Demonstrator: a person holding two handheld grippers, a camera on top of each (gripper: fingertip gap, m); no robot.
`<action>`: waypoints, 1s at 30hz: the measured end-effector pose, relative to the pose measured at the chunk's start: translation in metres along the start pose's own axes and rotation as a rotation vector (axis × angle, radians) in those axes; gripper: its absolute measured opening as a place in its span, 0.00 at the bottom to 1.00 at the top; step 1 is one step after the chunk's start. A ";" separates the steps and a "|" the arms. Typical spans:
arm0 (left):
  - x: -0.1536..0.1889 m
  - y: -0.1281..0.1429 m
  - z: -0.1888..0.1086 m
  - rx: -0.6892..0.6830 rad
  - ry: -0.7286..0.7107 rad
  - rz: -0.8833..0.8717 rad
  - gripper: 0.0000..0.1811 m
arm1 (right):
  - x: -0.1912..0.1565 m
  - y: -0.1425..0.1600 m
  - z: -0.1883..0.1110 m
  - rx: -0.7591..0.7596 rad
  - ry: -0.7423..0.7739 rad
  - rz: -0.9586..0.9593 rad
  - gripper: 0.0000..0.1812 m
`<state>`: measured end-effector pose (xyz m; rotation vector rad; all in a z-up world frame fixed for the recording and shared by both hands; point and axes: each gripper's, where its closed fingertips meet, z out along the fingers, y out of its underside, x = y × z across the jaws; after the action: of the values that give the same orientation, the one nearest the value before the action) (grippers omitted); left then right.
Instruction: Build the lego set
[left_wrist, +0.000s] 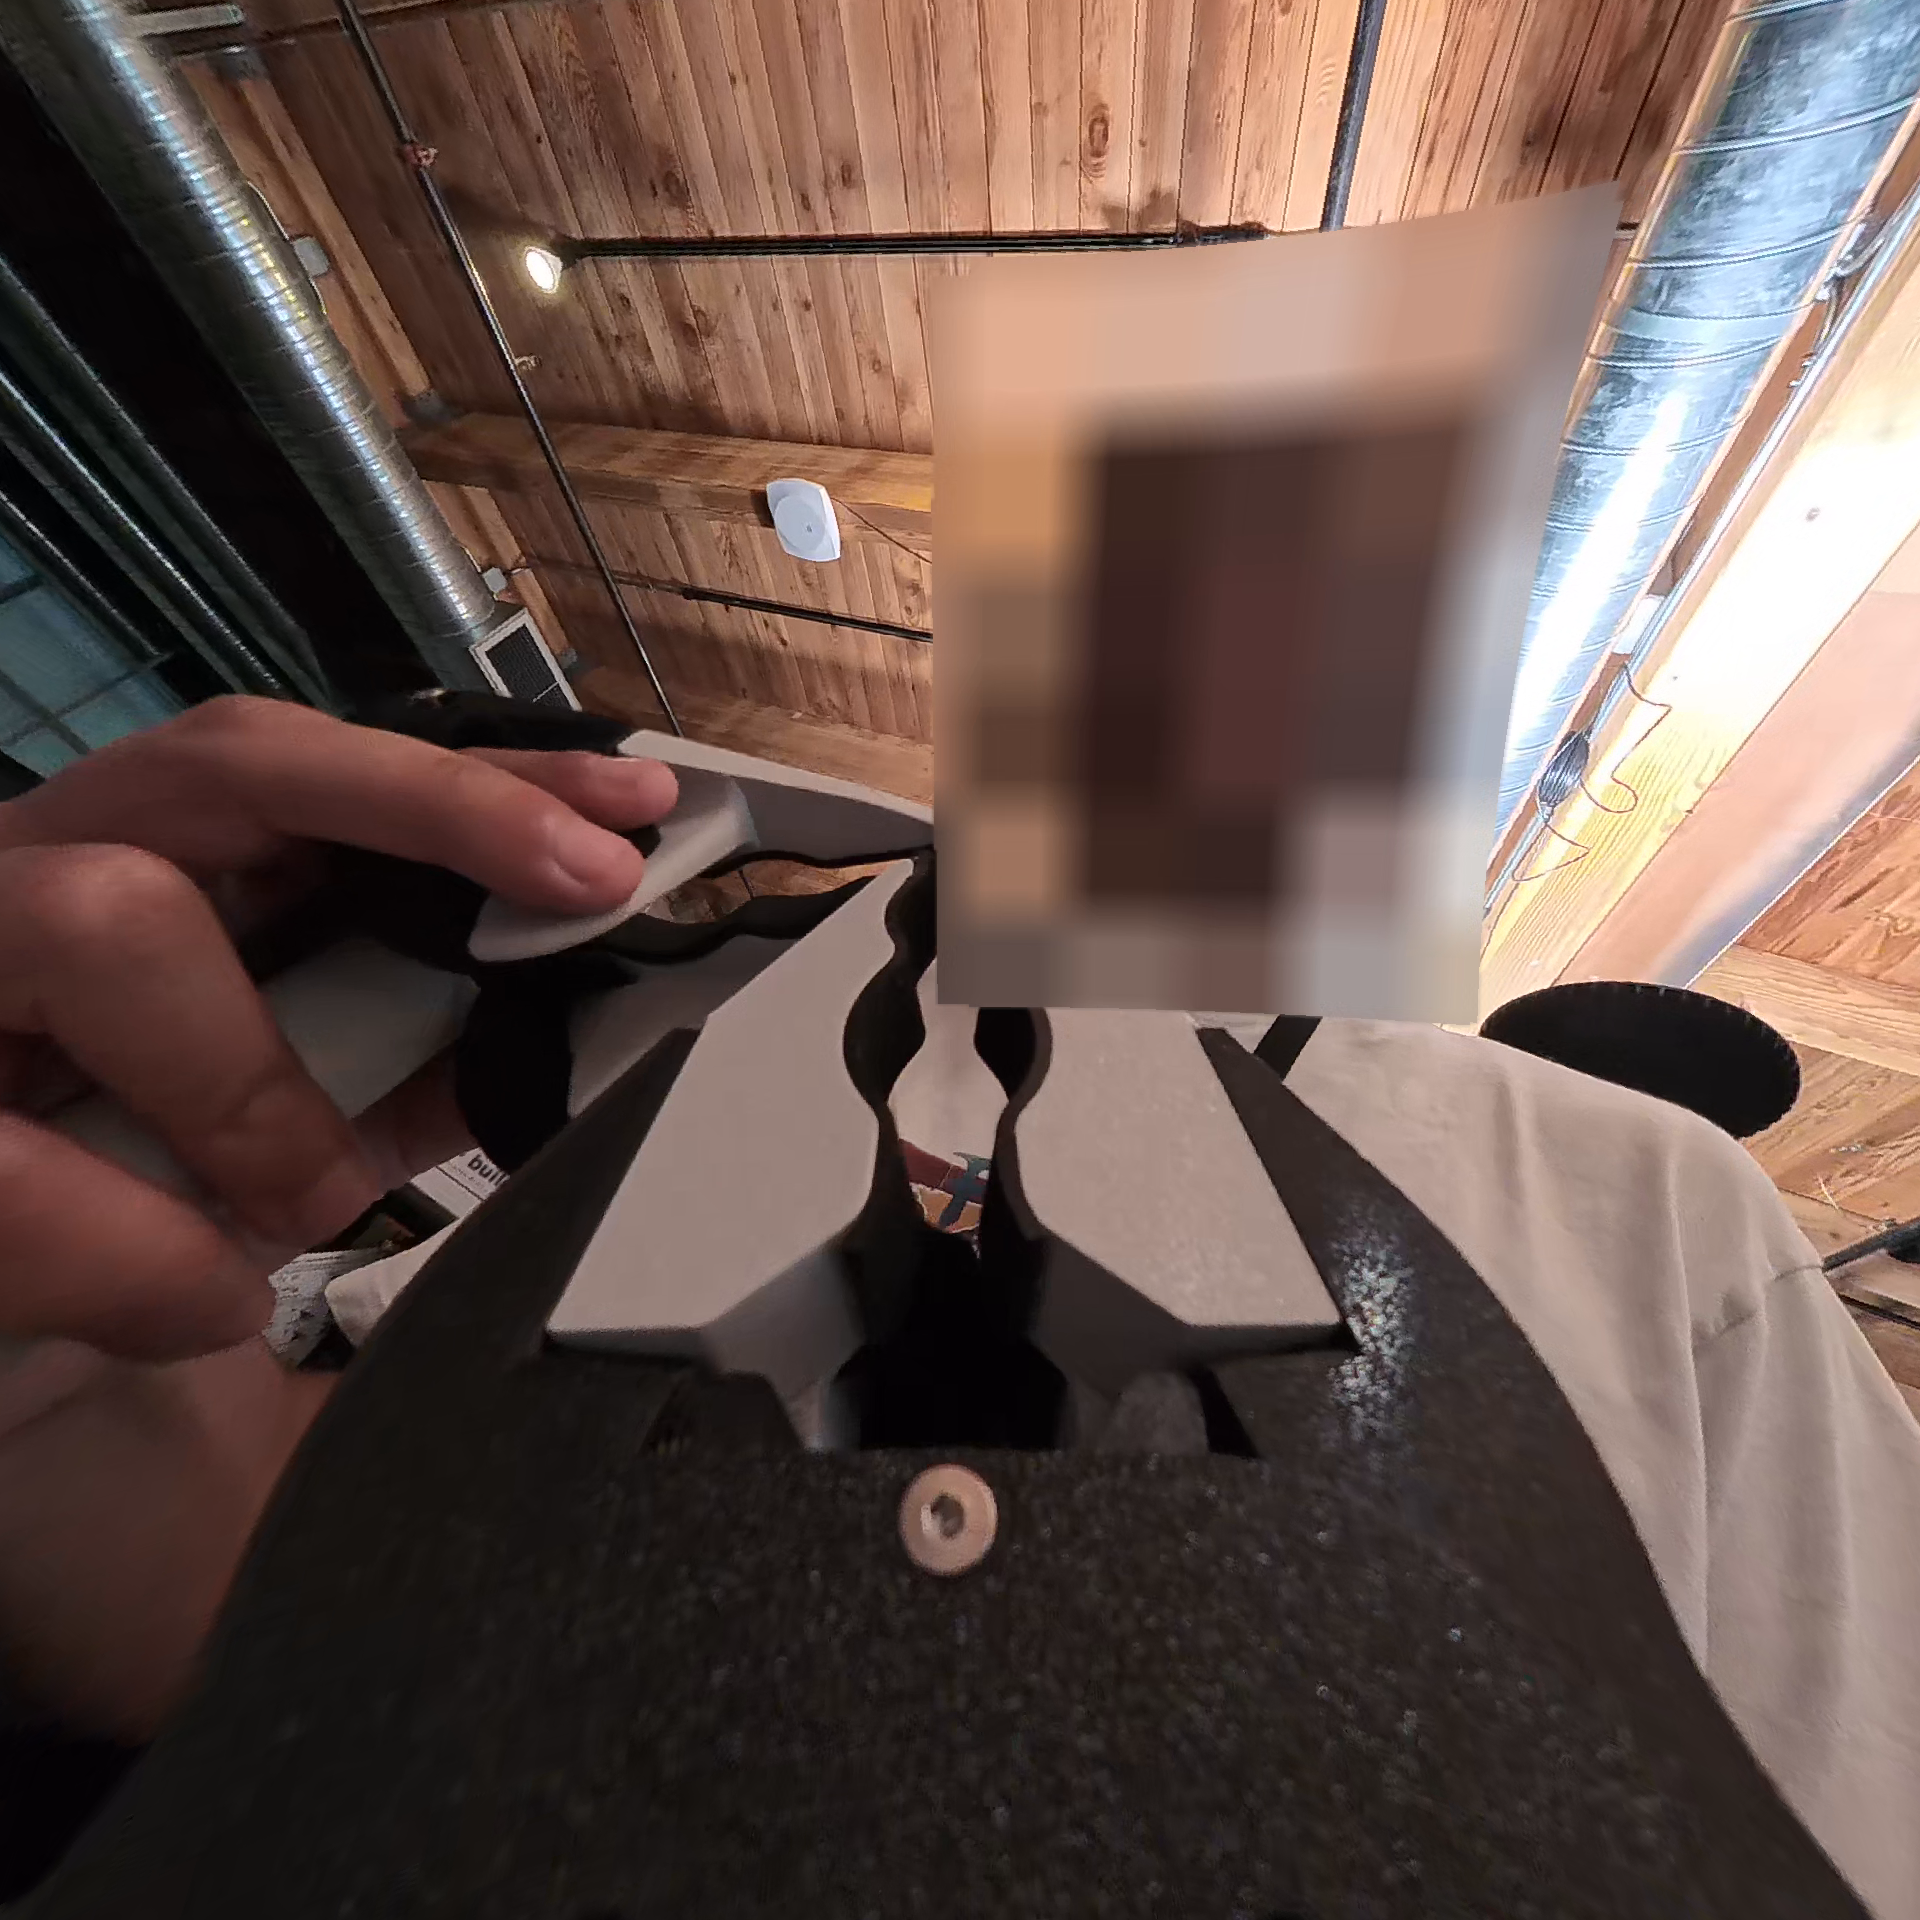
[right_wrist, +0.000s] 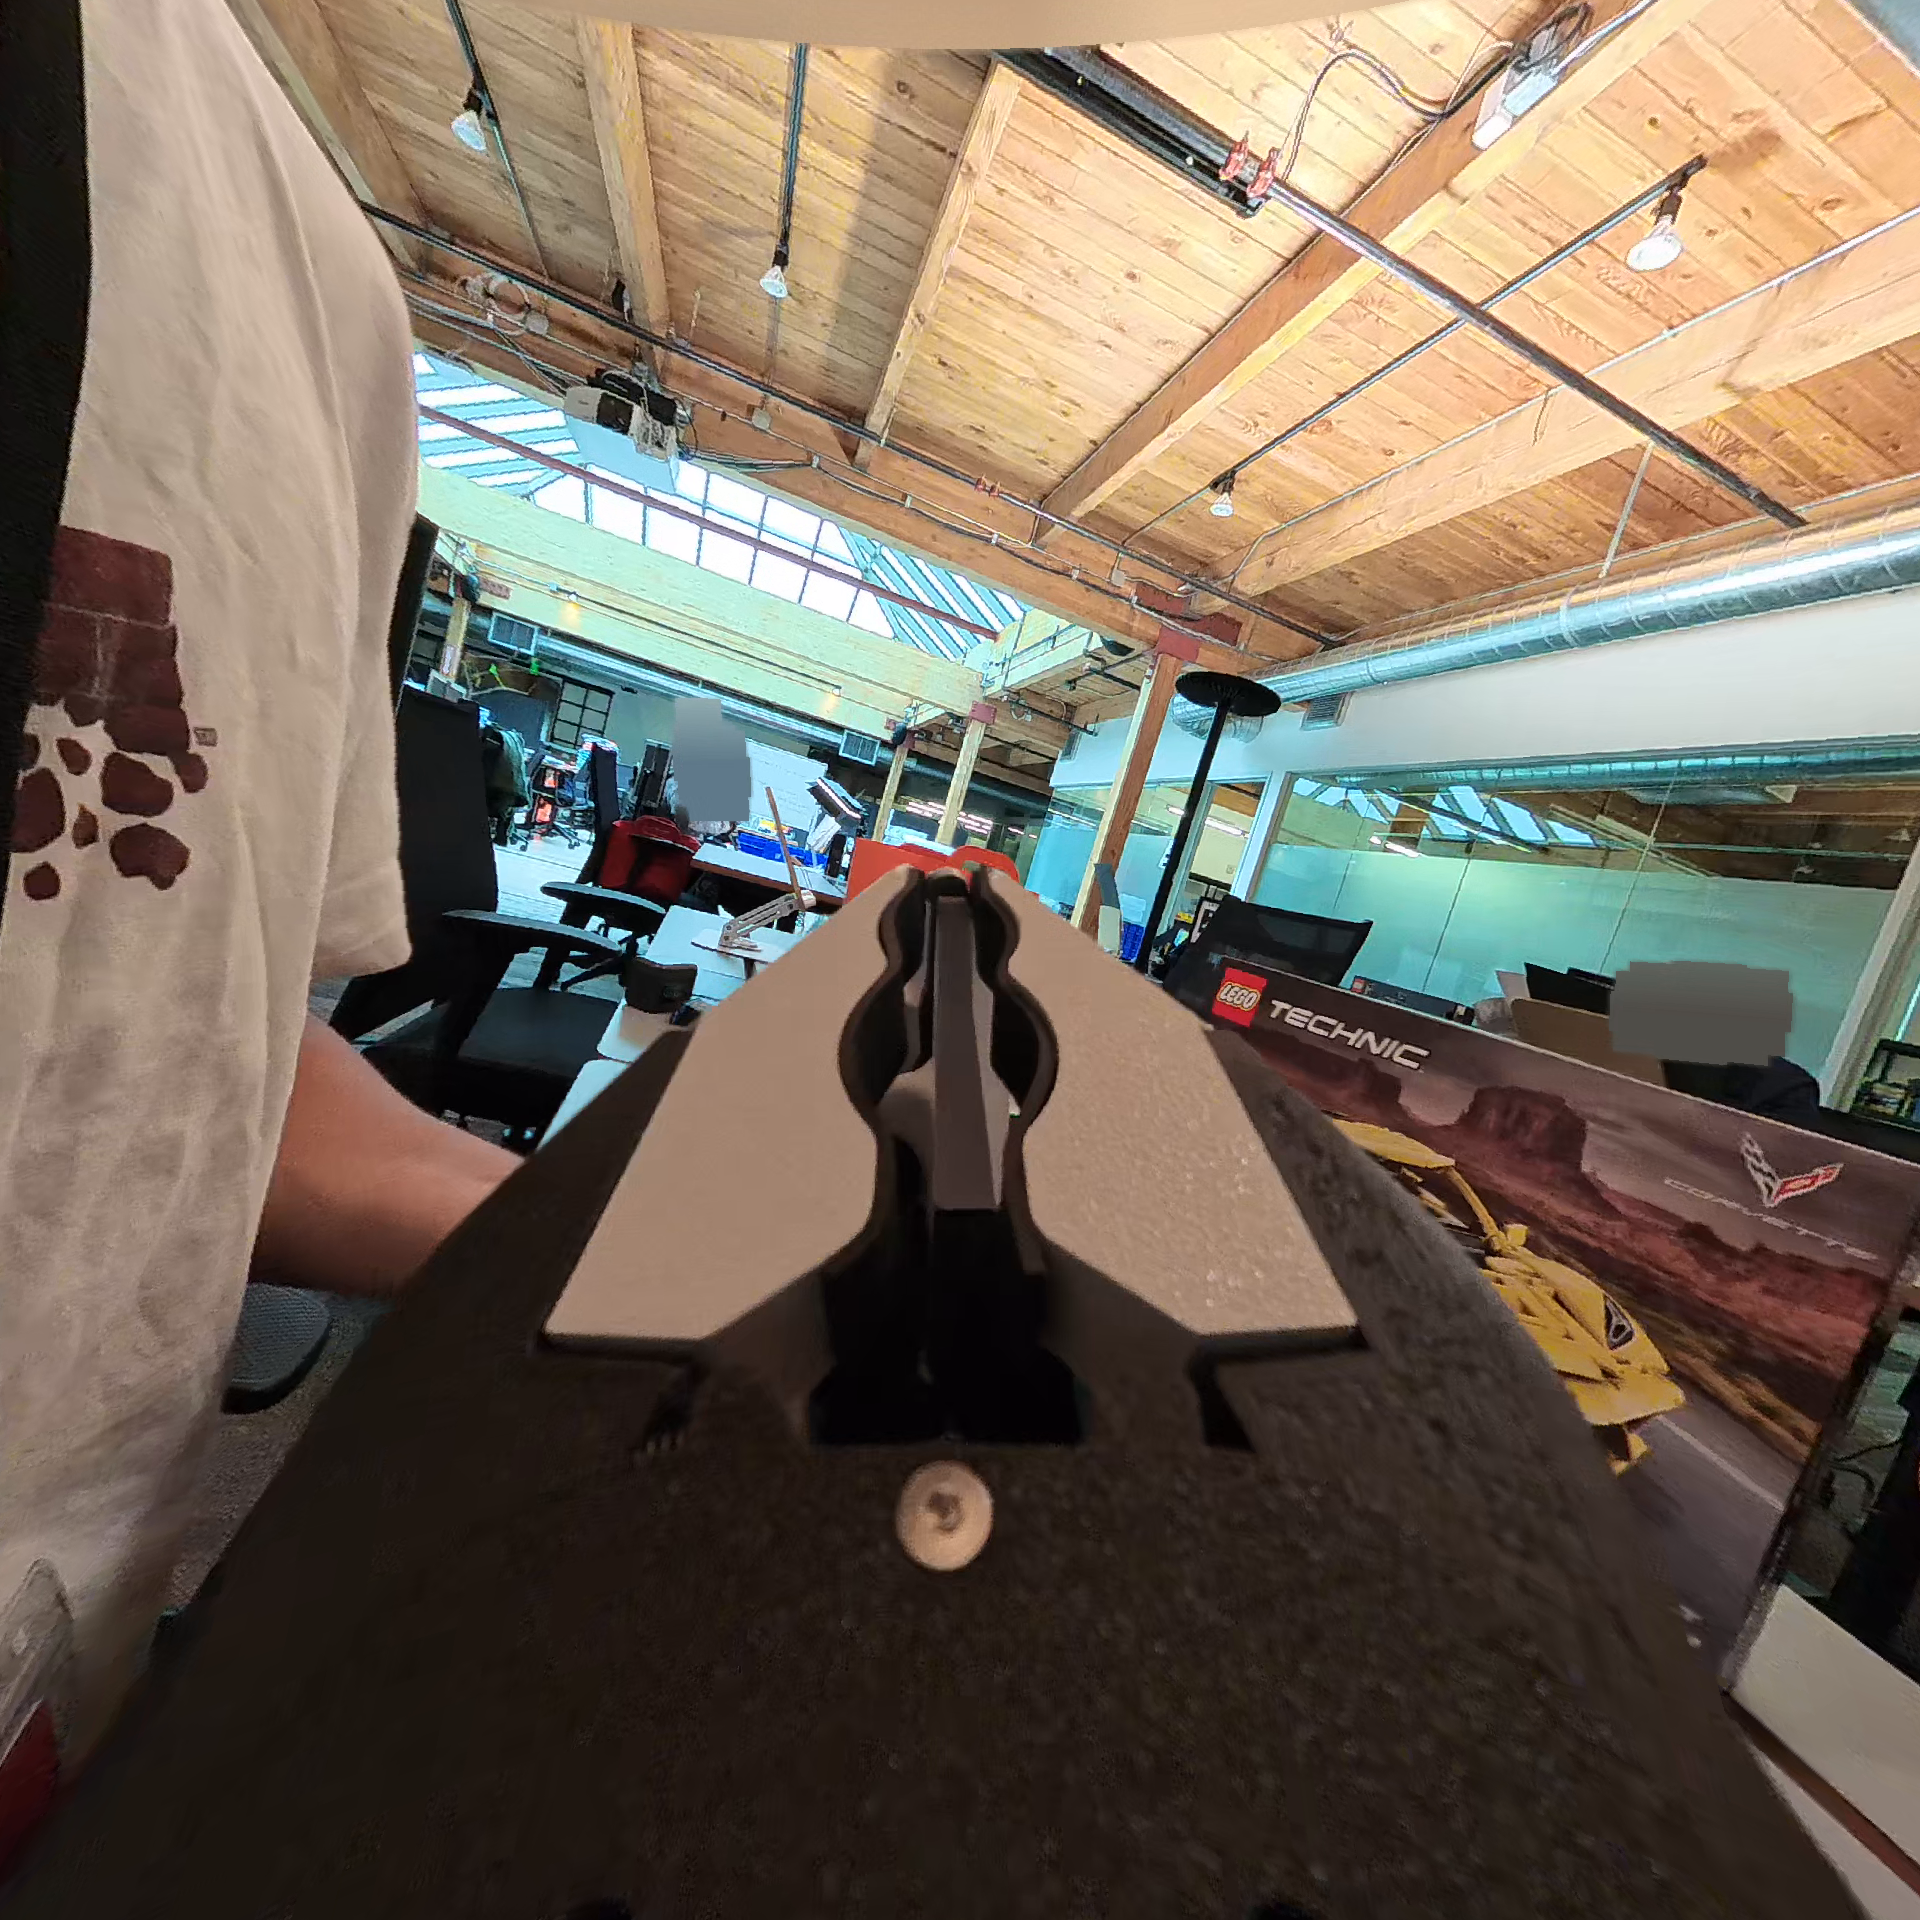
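Cardboard lego set box (right_wrist: 1621, 1247) stands upright just right of right gripper (right_wrist: 948, 904), jaws together on nothing visible. Left gripper (left_wrist: 951, 1049) points at person's shirt (left_wrist: 1455, 1247), jaws slightly apart, empty. Box likely light, stiff; grip thin top edge. Bricks unseen.

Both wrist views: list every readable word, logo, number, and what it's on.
Not quoting writing; where it stands:
Box: red logo, white lettering along top edge; emblem with faint lettering at right.
Shirt: dark red graphic, no letters.
White card, left wrist view: print mostly hidden.
Dark grey piece in right gripper: none.
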<state>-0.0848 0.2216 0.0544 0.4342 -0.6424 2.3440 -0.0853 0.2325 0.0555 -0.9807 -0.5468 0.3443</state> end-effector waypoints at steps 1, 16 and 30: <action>0.000 0.001 0.000 -0.004 -0.001 0.002 0.00 | -0.001 0.000 0.000 -0.003 0.001 -0.008 0.04; 0.001 0.009 0.007 0.004 0.038 0.070 0.00 | -0.009 -0.006 -0.001 0.004 -0.093 0.076 0.04; -0.008 0.020 0.000 -0.009 -0.001 0.101 0.00 | -0.019 0.001 -0.011 0.003 -0.177 0.187 0.04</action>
<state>-0.0924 0.2040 0.0445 0.4080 -0.6903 2.4349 -0.0943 0.2157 0.0449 -1.0068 -0.6163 0.6032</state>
